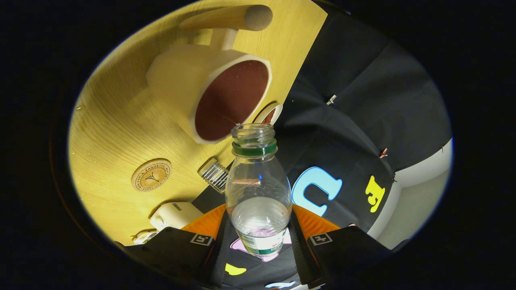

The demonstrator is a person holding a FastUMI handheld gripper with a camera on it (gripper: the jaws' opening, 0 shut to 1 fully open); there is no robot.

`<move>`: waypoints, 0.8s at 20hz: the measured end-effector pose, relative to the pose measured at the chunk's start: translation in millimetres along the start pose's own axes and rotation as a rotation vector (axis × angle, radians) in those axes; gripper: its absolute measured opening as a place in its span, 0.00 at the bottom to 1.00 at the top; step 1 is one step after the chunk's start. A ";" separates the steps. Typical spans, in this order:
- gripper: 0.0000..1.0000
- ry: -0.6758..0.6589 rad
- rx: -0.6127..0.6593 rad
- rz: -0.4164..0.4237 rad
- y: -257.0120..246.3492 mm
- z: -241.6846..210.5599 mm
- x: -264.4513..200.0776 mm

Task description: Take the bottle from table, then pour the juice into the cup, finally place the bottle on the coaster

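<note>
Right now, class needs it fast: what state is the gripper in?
Gripper: shut on the bottle, both fingers pressing its sides, its open mouth tipped toward the cup.

Uncapped clear bottle part full, mouth near cream cup; round coaster beside

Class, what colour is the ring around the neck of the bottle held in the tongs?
Green, clearest in the gripper view: the ring sits just below the bottle mouth.

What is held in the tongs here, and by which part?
The tongs are shut on the clear bottle, gripping its lower body near the label, one finger on each side; its open neck points toward the cup.
</note>
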State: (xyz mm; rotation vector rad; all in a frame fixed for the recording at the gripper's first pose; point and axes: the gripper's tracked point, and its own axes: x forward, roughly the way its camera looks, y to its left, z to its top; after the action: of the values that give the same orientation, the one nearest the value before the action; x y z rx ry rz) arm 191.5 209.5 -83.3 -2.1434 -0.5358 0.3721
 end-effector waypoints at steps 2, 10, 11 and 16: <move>0.71 -0.007 -0.008 0.002 -0.2 1.4 -1.7; 0.71 -0.016 -0.018 0.013 1.6 5.9 -4.6; 0.71 -0.016 -0.019 0.014 1.8 5.8 -4.7; 0.71 -0.011 -0.014 0.017 1.4 5.5 -6.2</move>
State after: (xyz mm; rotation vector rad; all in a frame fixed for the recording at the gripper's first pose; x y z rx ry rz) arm 184.1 209.4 -87.1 -2.1613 -0.5282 0.3911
